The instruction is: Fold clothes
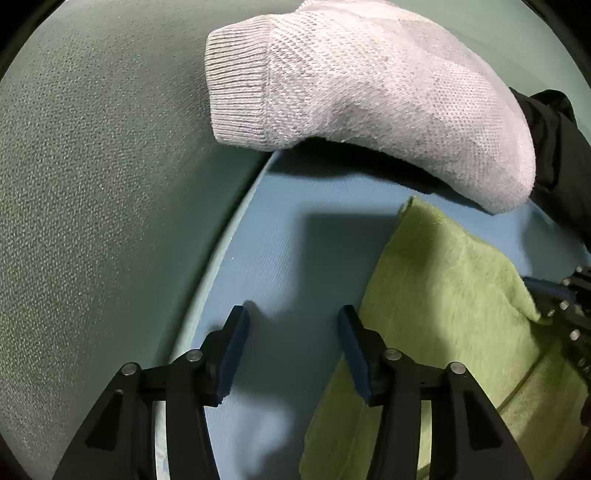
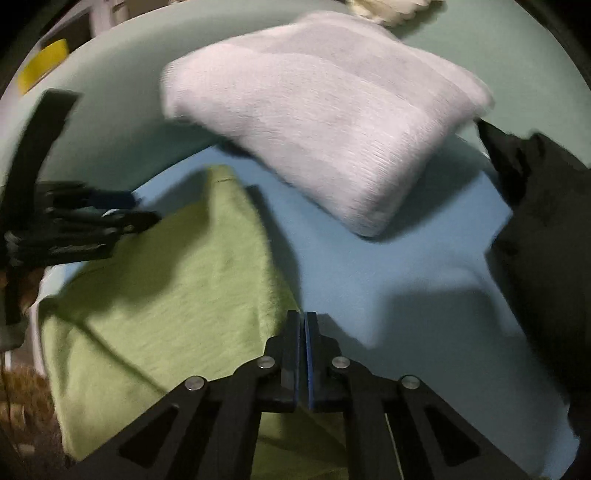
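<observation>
A green cloth [image 1: 443, 302] [image 2: 177, 295] lies on a light-blue cloth [image 1: 295, 236] [image 2: 388, 266]. A white knit sock [image 1: 369, 85] [image 2: 325, 122] rests beyond them, partly over the blue cloth's far edge. My left gripper [image 1: 293, 314] [image 2: 144, 208] is open over bare blue fabric, just left of the green cloth's edge, with nothing between its pads. My right gripper [image 2: 303, 317] [image 1: 532, 286] is shut at the green cloth's right border. No fabric shows between its pads.
A black garment [image 1: 554, 155] [image 2: 546, 229] lies at the right. The pale green tabletop [image 1: 92, 184] [image 2: 122, 110] extends left and back. A cream item [image 2: 384, 11] and a yellow object [image 2: 44, 64] sit at the far side.
</observation>
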